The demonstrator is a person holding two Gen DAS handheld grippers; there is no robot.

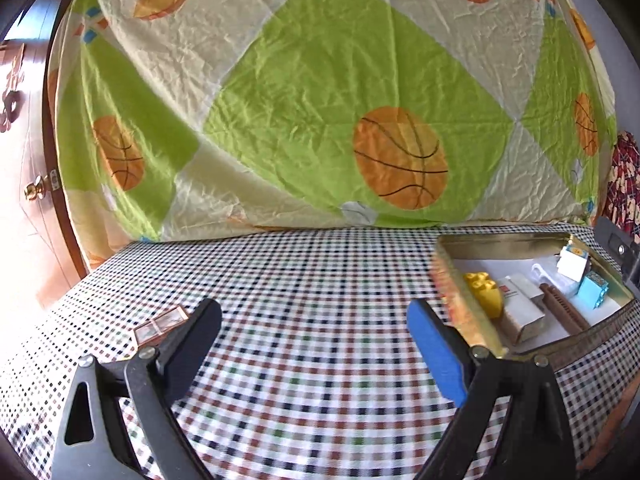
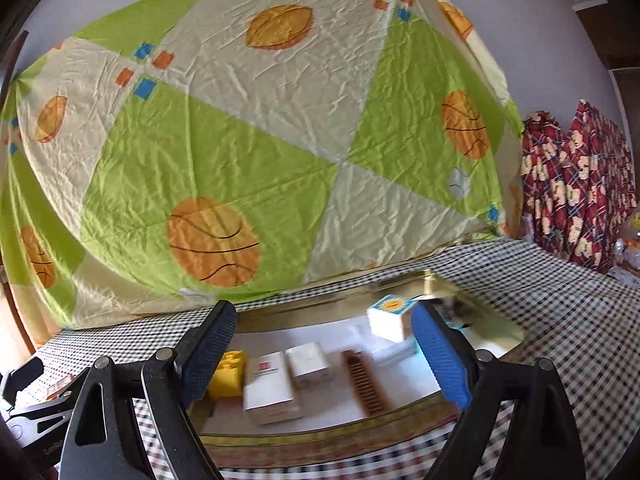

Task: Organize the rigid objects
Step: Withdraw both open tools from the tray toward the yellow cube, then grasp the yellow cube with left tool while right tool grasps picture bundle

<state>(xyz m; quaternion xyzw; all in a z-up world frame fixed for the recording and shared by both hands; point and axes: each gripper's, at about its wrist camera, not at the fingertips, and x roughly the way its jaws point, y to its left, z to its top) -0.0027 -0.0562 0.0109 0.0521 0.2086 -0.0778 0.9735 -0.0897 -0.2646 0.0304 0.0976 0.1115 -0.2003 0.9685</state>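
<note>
An open gold tin lies on the checked cloth. In it are a yellow brick, two white boxes, a brown comb and a tilted white block with a yellow top. My right gripper hovers over the tin, open, with nothing pressed between its pads. My left gripper is open and empty over the cloth, left of the tin. A small clear pink-edged box lies just left of its left finger. A light blue brick is also in the tin.
A big quilt with basketball print stands right behind the cloth. A wooden door with a brass knob is at the far left. Red patterned fabric hangs at the right. Checked cloth stretches between the small box and the tin.
</note>
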